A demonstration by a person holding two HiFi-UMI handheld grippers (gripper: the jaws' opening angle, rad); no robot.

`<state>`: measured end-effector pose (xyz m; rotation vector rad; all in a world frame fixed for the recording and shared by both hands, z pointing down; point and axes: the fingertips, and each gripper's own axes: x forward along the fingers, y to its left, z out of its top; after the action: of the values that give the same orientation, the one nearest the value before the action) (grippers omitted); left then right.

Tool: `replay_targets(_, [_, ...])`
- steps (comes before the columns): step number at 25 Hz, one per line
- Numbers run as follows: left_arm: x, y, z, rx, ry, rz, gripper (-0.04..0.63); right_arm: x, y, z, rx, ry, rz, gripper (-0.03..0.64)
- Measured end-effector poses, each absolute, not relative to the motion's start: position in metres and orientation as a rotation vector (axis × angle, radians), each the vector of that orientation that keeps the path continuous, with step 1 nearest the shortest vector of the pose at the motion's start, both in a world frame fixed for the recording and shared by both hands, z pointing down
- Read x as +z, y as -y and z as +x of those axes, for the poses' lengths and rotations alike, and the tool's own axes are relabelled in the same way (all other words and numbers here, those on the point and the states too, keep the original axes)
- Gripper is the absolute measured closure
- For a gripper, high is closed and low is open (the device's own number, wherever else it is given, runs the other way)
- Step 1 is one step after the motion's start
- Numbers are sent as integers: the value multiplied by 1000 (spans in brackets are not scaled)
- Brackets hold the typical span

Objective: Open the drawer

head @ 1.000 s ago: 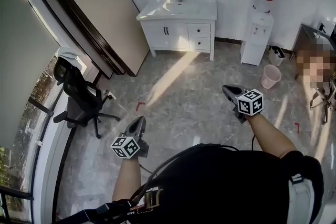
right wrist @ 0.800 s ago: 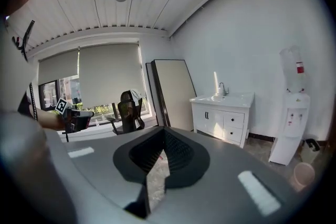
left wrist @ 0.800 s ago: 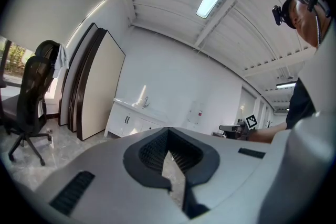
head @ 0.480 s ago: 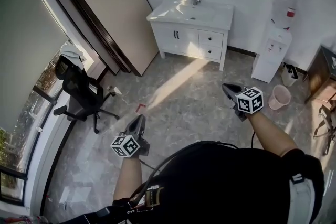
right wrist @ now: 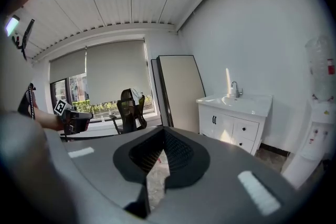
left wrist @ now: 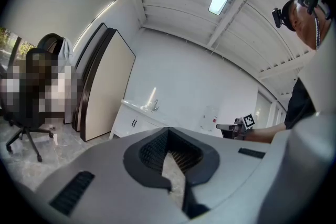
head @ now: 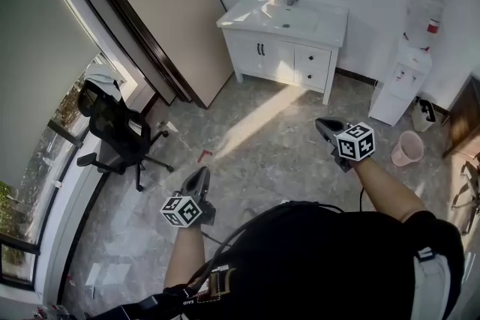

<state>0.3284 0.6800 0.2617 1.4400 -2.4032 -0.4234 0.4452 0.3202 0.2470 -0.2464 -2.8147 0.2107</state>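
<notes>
Facing the cabinet: a person stands mid-floor (head: 262, 139) with the left tool (head: 199, 177) and the right tool (head: 328, 125) held out in front. The white sink cabinet (head: 262, 52) stands at the floor's far edge, against the wall.
Drawers: two small drawers (head: 313, 58) are stacked on the cabinet's right side, each with a dark knob. Both fronts sit flush with the frame, so both read as closed. Which of the two the task means cannot be told.
Progress: nothing on the drawers looks done yet. Both tools are well apart from the cabinet, so the whole job appears to be left: getting within reach, taking a knob, drawing the front out.
Left tool: the jaws are together, with only floor showing through the slit between the pads. It holds nothing and touches nothing.
Right tool: the jaws are closed and empty. It is aimed roughly at the cabinet, which shows just beyond its nose in the right gripper view. It would likely have to open before it could take a knob.
Surroundings: a large board (head: 169, 19) leans on the wall left of the cabinet. An office chair (head: 116, 133) stands near the floor's left edge. A water dispenser (head: 409, 64) and a pink bin (head: 408, 148) stand toward the far right corner.
</notes>
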Motion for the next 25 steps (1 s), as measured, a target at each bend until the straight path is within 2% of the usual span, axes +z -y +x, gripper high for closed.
replay_targets(15, [244,-713,93,-440,2319,1577,604,229,-369,244,241,2844,-93,615])
replay_targets(25, [250,-740,5,-455,2343,1514,604,237,-380,153,245,2812,-117,615])
